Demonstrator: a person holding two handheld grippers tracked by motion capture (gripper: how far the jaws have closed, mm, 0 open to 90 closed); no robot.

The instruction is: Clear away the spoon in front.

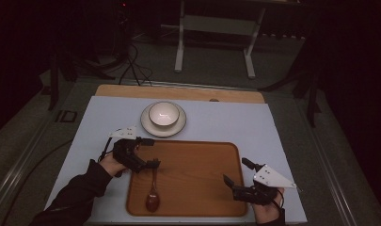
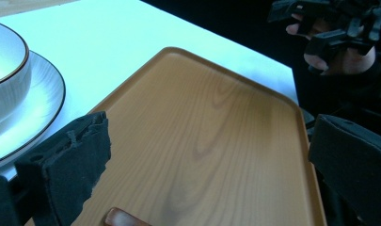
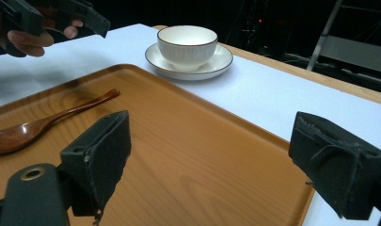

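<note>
While the bowl [image 1: 163,114] sits empty, the tray [image 1: 197,155] holds a spoon [image 1: 153,195].

**No readable writing anywhere**

No text, label, brand, number or sign can be read in any of the three views. The wooden tray [image 1: 193,160], the wooden spoon [image 1: 153,195], the white bowl [image 1: 163,114] and its saucer [image 1: 150,127] are all plain, with nothing printed on them. The pale mat [image 1: 226,122] covering the table carries no marks. The grey plates on top of the two grippers show only small dots, not letters. In the dark upper part of the high view, a tiny red light glows at the upper left, but no characters can be made out there.
</note>
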